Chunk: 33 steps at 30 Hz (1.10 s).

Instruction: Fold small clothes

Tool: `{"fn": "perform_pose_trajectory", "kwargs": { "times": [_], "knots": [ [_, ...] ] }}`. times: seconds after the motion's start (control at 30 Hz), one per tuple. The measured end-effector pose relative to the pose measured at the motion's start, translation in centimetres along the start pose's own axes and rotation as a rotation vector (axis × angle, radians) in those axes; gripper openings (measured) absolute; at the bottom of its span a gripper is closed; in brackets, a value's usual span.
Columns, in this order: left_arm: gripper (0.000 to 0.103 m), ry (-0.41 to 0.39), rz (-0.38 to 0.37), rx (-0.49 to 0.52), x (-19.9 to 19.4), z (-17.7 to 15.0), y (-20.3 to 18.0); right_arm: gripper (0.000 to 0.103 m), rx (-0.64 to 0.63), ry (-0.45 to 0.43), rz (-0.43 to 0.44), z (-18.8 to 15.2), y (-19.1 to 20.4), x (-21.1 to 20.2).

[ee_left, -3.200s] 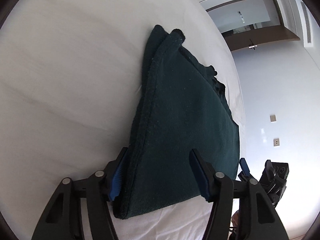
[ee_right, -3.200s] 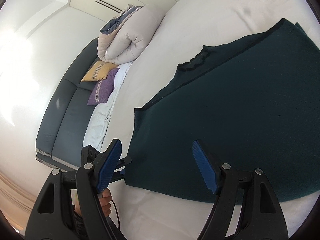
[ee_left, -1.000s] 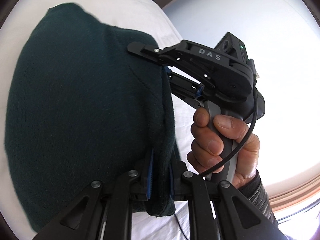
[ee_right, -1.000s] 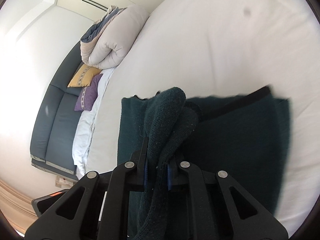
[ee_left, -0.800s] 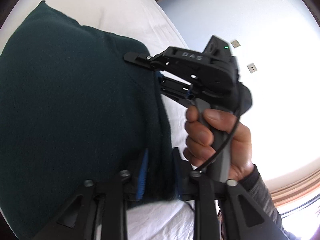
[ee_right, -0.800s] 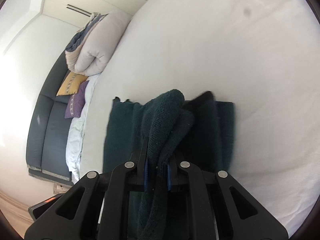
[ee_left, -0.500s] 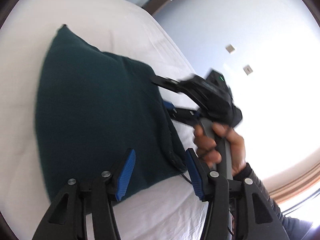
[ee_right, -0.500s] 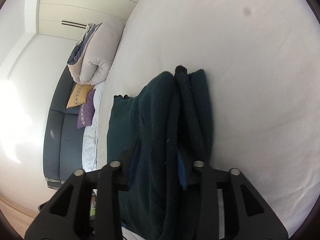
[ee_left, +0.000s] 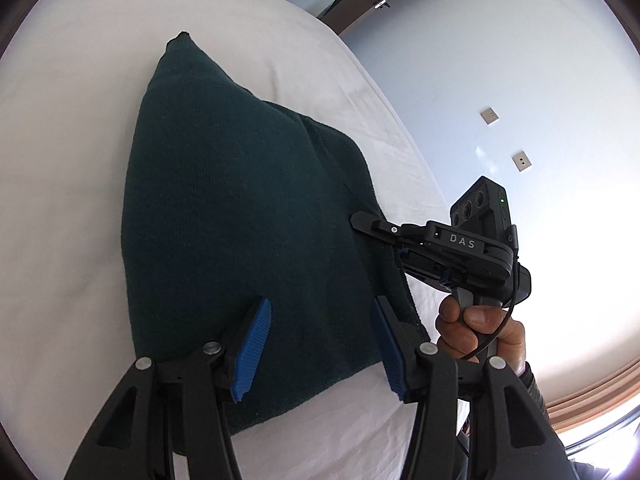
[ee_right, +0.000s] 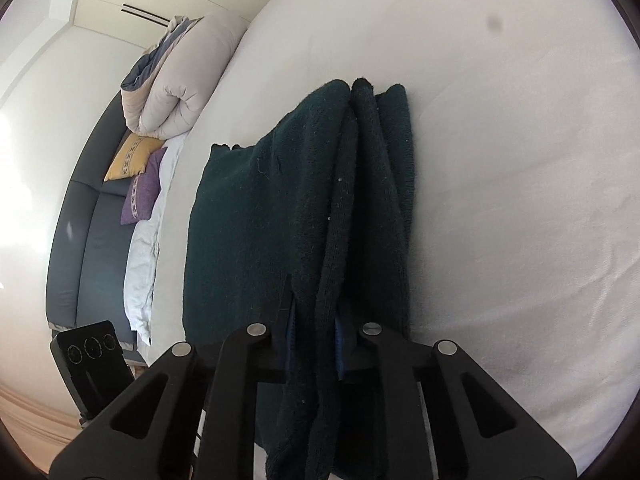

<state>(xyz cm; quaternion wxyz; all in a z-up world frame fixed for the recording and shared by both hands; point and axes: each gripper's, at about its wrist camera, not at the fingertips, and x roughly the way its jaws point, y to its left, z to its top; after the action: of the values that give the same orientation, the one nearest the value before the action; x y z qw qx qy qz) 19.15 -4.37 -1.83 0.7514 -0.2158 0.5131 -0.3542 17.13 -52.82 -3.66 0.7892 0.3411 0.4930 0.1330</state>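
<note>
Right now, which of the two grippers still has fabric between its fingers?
The right gripper: its jaws pinch a thick fold of the dark green garment. The left gripper hovers open above it.

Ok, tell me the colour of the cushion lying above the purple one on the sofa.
The cushion is mustard yellow with a patterned band, clearest in the right wrist view.

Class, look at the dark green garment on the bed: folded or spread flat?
Folded: the garment lies as a compact block, with several stacked layers along its right edge.
</note>
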Motion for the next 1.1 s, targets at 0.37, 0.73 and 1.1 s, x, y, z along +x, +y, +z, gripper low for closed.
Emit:
{"fn": "perform_pose_trajectory", "kwargs": {
  "times": [0.37,0.73,1.1],
  "knots": [
    [0.054,-0.010,0.019,0.038,3.0,-0.6,-2.2,0.012,-0.015,-0.047,-0.008,0.2,-1.4,-3.4],
    [0.054,-0.055,0.070,0.086,2.3,0.0,-2.5,0.016,0.087,-0.069,0.066,-1.2,-4.3,-3.3],
    [0.039,-0.114,0.159,0.228,2.6,5.1,-3.3,0.026,-0.136,-0.097,0.051,-4.5,3.9,-7.2]
  ]
}}
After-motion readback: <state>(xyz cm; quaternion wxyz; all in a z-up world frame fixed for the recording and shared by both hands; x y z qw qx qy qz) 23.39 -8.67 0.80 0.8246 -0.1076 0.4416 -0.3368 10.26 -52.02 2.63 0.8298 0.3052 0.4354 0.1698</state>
